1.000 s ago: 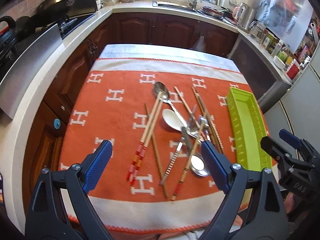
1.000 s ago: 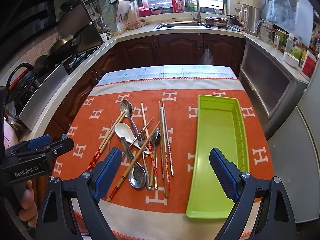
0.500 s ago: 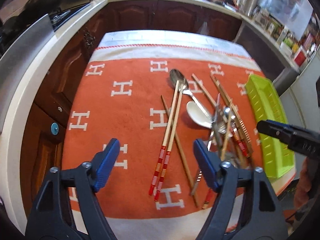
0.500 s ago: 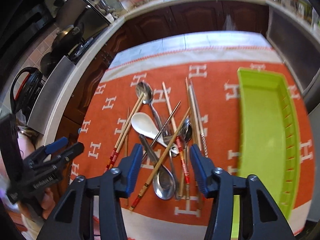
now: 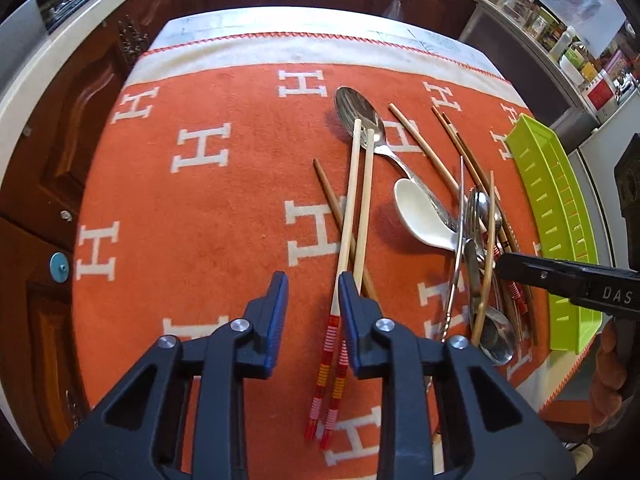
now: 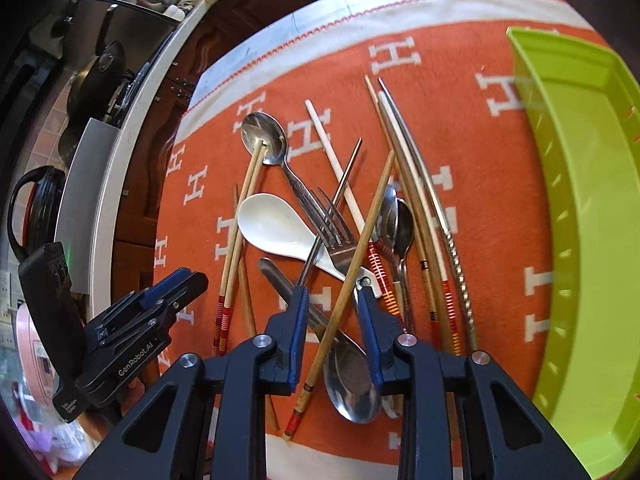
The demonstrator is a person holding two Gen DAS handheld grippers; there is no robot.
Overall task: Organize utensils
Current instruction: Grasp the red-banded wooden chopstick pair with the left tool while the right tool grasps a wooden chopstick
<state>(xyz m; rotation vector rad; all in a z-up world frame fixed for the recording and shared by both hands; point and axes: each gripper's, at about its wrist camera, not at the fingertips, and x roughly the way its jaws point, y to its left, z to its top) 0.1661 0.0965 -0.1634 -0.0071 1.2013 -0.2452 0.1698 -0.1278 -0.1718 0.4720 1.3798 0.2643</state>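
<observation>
A heap of chopsticks, spoons and a fork lies on the orange cloth. My left gripper hangs low over a pale chopstick pair with red-striped ends. Its jaws are closing; one stick runs along the inner face of the right finger and no pad presses on it. My right gripper is low over the heap, its jaws closing around a slanted wooden chopstick without touching it. Beneath it lie a steel spoon, a fork and a white ceramic spoon. The green tray holds nothing.
The cloth covers a small table whose far edge faces dark wood cabinets. Pans on a stove stand to the left. The left gripper shows at the heap's left side, the right gripper beside the tray.
Both grippers have sunk toward the utensils and tipped further downward. Their jaws have narrowed from wide apart to a small gap. The utensils have not moved.
</observation>
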